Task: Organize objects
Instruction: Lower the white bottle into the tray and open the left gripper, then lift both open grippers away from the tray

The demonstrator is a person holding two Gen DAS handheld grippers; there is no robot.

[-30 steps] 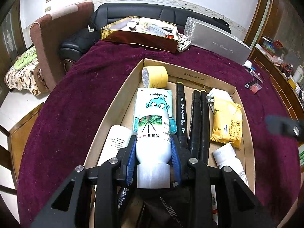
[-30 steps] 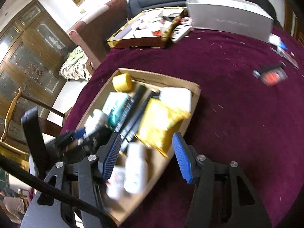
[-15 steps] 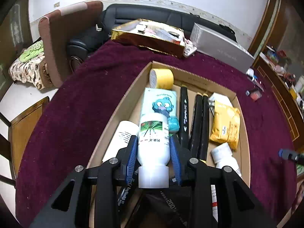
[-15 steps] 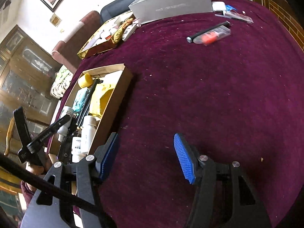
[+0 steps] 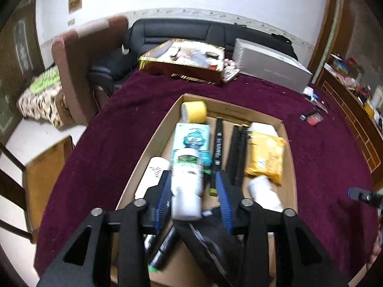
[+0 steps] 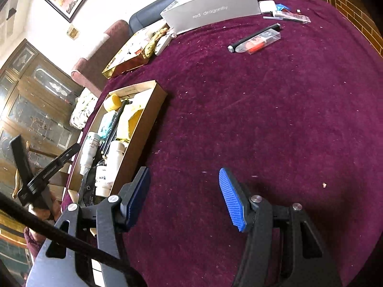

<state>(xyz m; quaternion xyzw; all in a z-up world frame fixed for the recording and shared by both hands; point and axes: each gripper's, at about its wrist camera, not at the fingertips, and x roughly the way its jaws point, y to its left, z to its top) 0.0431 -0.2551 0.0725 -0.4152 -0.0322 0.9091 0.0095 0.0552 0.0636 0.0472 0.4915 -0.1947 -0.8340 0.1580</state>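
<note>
A shallow cardboard box [image 5: 288,157] on the purple cloth holds a yellow tape roll [image 5: 194,111], a blue cartoon pack [image 5: 191,138], black markers [image 5: 218,143], a yellow pouch [image 5: 265,155] and white bottles. My left gripper [image 5: 193,177] hangs over the box's near end, and its jaws are opening. A white bottle with a green label [image 5: 186,179] lies between them; the right pad stands clear of it. My right gripper [image 6: 183,171] is open with nothing between its fingers. It is over bare cloth to the right of the box [image 6: 143,129].
A gold tray of clutter [image 5: 182,67] and a long grey carton [image 6: 210,9] sit at the table's far edge. A black pen and a clear case with an orange item [image 6: 256,39] lie on the far right. A wooden chair [image 5: 47,167] stands at the left.
My left gripper has risen and drawn back, and its jaws have widened off the white bottle. My right gripper swung from over the box to the cloth at its right.
</note>
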